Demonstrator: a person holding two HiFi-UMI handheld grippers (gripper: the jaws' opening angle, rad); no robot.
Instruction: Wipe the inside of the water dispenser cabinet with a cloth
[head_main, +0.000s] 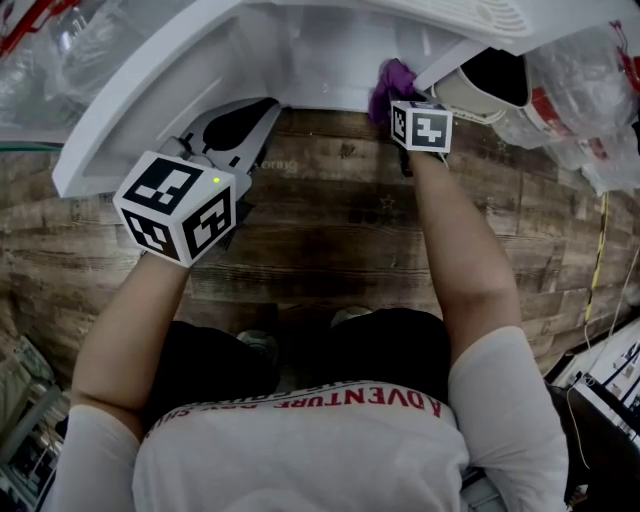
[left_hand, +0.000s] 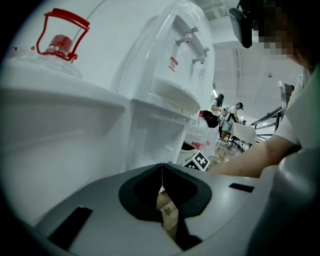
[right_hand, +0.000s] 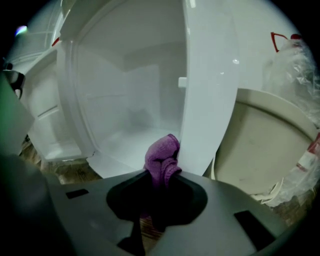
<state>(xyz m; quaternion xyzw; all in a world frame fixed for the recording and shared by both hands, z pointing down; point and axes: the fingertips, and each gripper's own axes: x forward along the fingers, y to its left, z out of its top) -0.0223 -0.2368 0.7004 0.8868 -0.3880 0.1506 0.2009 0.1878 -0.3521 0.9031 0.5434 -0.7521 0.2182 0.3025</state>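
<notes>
The white water dispenser stands ahead with its lower cabinet open, and the cabinet door swung out to the right. My right gripper is shut on a bunched purple cloth, which it holds at the cabinet's front edge beside the door. In the head view the cloth sits at the cabinet mouth, just past the right gripper's marker cube. My left gripper hangs to the left over the floor, its jaws shut on nothing.
A beige bin stands right of the door, with clear plastic bags beyond it. A second white unit with a red-capped bottle is at the left. The floor is wood planks. People stand in the distance.
</notes>
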